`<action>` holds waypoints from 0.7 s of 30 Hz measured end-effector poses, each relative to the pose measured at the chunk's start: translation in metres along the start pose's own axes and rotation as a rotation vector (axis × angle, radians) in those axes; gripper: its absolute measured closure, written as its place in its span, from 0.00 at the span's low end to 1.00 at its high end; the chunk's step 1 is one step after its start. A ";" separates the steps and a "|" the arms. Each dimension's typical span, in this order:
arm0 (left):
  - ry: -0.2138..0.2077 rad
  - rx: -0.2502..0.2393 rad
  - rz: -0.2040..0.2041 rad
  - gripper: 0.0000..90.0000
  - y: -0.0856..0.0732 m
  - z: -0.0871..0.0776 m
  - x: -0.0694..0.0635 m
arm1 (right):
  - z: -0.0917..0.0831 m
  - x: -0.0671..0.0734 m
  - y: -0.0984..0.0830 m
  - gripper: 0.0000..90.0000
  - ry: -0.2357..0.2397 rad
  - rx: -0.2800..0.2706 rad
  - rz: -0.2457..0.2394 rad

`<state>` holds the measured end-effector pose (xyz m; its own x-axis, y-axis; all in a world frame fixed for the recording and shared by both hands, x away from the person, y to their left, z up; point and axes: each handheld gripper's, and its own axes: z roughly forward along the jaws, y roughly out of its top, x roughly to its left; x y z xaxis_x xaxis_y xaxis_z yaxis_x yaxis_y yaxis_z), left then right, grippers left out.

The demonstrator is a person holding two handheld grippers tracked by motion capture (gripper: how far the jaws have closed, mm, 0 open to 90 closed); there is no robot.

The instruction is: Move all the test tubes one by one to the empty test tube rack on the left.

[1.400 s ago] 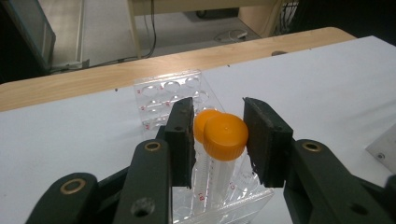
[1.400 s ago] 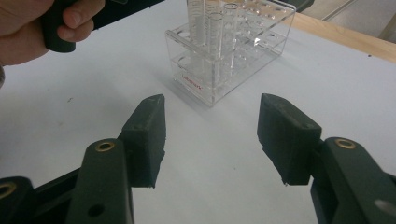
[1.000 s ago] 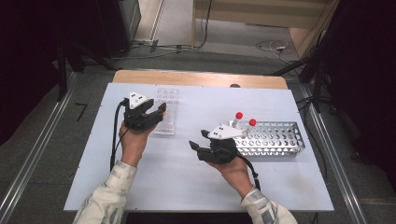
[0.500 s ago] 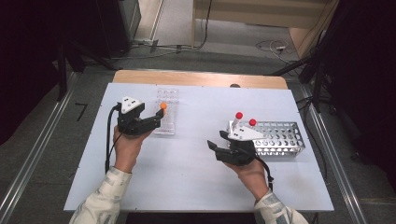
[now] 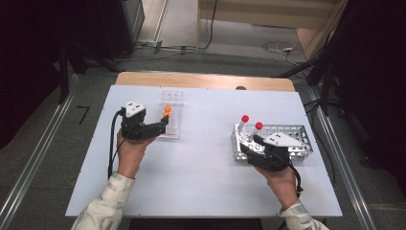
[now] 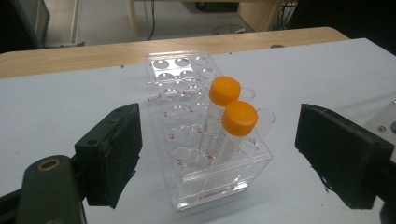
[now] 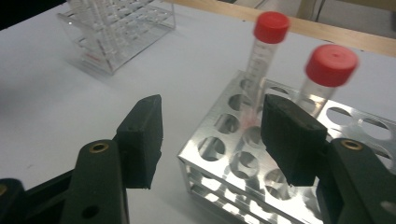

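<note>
A clear plastic rack (image 5: pixel 172 109) (image 6: pixel 187 112) holds two orange-capped tubes (image 6: pixel 224 91) (image 6: pixel 239 118), which lean a little. My left gripper (image 5: pixel 165 123) (image 6: pixel 224 154) faces the rack's near end. Its jaws have just been opening and now stand wide on either side, touching nothing. Two red-capped tubes (image 5: pixel 244 118) (image 5: pixel 258 125) (image 7: pixel 272 27) (image 7: pixel 331 65) stand in a metal rack (image 5: pixel 297 132) (image 7: pixel 219 154). My right gripper (image 5: pixel 246 146) (image 7: pixel 212 135) is at that rack's near-left corner. Its jaws have just opened a little further, and no tube is between the pads.
The white tabletop (image 5: pixel 206 182) has a wooden strip (image 5: pixel 201 80) along its far edge. Cables trail from both grippers toward the person's sleeves. Dark stands and floor cables surround the table.
My right gripper has moved right, from mid-table to the metal rack's near-left corner. My left gripper has stayed at the clear rack and spread its jaws; an orange cap now shows beyond them.
</note>
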<state>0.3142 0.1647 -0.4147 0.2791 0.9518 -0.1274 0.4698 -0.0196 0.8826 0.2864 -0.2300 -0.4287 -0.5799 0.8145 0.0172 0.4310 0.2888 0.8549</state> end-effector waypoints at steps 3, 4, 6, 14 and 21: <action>0.000 -0.001 0.002 0.17 0.000 0.000 0.000 | 0.001 -0.007 -0.002 0.42 -0.022 0.003 0.019; 0.001 0.000 0.003 0.17 0.000 0.000 0.000 | 0.001 -0.009 -0.002 0.42 -0.030 0.005 0.021; 0.004 0.001 0.005 0.17 0.000 0.000 -0.001 | 0.003 -0.012 -0.003 0.42 -0.041 0.006 0.027; 0.002 0.003 0.009 0.17 0.000 0.000 -0.002 | 0.015 -0.026 -0.004 0.44 -0.097 0.010 0.059; 0.001 0.007 0.011 0.17 -0.001 0.001 -0.003 | 0.025 -0.033 -0.004 0.56 -0.125 0.007 0.069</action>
<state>0.3140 0.1616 -0.4157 0.2830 0.9519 -0.1174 0.4730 -0.0321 0.8805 0.3217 -0.2454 -0.4456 -0.4583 0.8887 0.0105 0.4719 0.2333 0.8502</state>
